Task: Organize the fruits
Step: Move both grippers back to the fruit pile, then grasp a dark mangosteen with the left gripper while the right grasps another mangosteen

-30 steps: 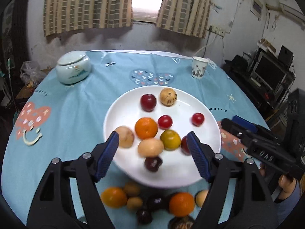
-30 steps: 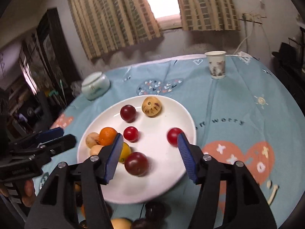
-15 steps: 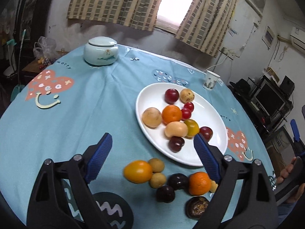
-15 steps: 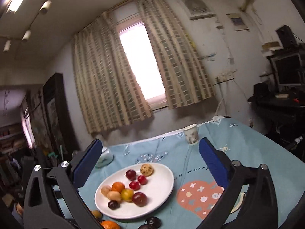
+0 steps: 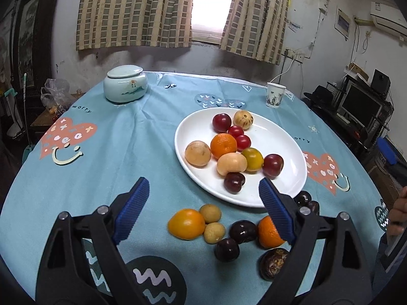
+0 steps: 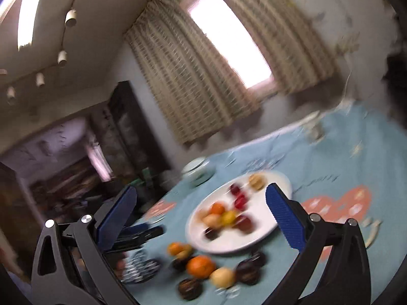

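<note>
A white plate (image 5: 287,152) holds several fruits: an orange (image 5: 223,145), red plums, cherry tomatoes, tan and yellow fruits. Loose fruits lie on the blue tablecloth in front of it: a yellow-orange fruit (image 5: 186,223), two longans, dark plums, an orange (image 5: 268,232), a dark passion fruit (image 5: 273,263). My left gripper (image 5: 203,209) is open and empty, held above the loose fruits. My right gripper (image 6: 201,218) is open and empty, raised and tilted; its view is blurred, with the plate (image 6: 254,239) and loose fruits (image 6: 201,265) below.
A pale lidded ceramic jar (image 5: 125,83) stands at the back left. A paper cup (image 5: 274,94) stands behind the plate. A round black patterned coaster (image 5: 155,279) lies at the near edge. Monitors and shelves are off the table's right side.
Both grippers pulled back from over the plate. The left now hovers over the loose fruits in front. The right rose high, then swung and tilted left, blurring its view.
</note>
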Available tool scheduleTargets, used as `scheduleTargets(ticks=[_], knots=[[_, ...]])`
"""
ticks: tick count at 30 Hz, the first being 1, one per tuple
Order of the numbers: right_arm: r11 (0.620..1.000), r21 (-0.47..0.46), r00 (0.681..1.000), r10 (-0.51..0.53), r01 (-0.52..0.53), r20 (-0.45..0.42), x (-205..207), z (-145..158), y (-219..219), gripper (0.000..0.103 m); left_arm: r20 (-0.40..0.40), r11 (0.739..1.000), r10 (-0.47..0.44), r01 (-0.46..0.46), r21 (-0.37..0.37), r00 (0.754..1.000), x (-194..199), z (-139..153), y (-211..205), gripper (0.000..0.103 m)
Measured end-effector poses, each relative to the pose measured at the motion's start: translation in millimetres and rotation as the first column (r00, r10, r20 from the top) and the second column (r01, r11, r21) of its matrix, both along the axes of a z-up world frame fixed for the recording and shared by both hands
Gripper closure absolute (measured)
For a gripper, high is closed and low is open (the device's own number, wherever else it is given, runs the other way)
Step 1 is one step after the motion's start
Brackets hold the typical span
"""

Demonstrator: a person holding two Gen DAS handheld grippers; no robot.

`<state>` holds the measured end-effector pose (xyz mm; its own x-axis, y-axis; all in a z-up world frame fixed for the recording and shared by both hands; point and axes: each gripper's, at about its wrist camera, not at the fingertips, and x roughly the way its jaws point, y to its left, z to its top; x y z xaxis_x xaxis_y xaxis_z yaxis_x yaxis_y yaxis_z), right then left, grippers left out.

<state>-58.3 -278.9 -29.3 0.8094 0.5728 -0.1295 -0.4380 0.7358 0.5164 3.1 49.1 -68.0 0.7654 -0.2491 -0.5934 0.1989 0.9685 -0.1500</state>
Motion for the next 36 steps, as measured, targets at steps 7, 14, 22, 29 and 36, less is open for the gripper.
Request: scheduleTargets(ticks=[7, 14, 22, 29, 36], knots=[[0.946, -0.322, 0.988, -0.01, -0.04, -0.151, 15.2, -23.9, 53.9, 0.001, -0.013, 1.0, -0.008, 0.008, 0.01, 1.0, -0.1, -3.0, -1.7, 0.013], [0.898, -0.403, 0.92, 0.004, -0.176, -0.391, 24.4, -72.4, 45.1, 0.01, -0.024, 0.986, -0.169, 0.169, -0.003, 0.985, -17.3, -0.5, -20.7, 0.013], [0.786, -0.6, 0.94, -0.077, -0.148, -0.333, 19.3, -89.5, 68.0, 0.033, -0.064, 0.892, -0.419, 0.424, 0.159, 0.906, -60.6, -19.2, -74.7, 0.013], [0.726, -0.661, 0.924, -0.097, -0.189, -0.371, 37.4, -103.0, 75.9, 0.044, -0.157, 0.866, -0.424, 0.45, 0.218, 0.892, -63.2, -41.7, -88.0, 0.013], [0.677, -0.696, 0.926, -0.058, -0.239, -0.374, 44.4, -111.5, 86.7, 0.062, -0.217, 0.863, -0.401, 0.446, 0.236, 0.89, -58.6, -57.2, -93.6, 0.013]])
